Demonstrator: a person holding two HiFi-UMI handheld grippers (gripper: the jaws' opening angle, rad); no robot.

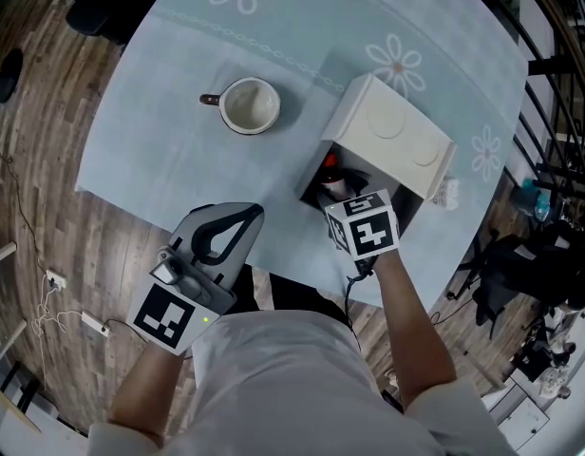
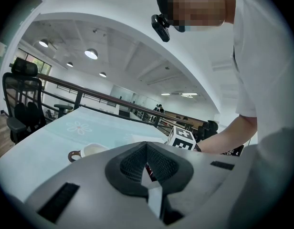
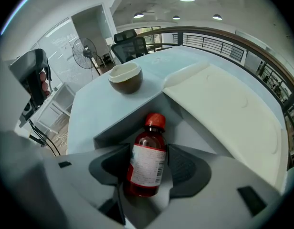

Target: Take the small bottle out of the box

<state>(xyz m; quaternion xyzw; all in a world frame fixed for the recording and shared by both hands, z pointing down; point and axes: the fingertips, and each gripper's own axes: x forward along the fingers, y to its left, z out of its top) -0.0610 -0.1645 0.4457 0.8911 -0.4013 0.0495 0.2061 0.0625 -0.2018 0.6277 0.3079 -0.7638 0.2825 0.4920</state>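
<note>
A small bottle [image 3: 147,163] of red liquid, with a red cap and a white label, lies inside the white box [image 3: 223,104], whose lid stands up. In the head view only the bottle's red cap [image 1: 329,174] shows in the box's [image 1: 387,136] dark opening. My right gripper [image 3: 147,171] reaches into the box with its jaws spread wide. The bottle lies between the pads, filling nearly the whole gap, and I see no pad pressing on it. My left gripper [image 1: 237,221] hovers at the table's near edge, shut and empty.
A white mug [image 1: 250,105] with a brown handle stands on the pale blue tablecloth [image 1: 150,150], left of the box. The table's near edge runs just beneath both grippers. Office chairs, a fan and a railing surround the table.
</note>
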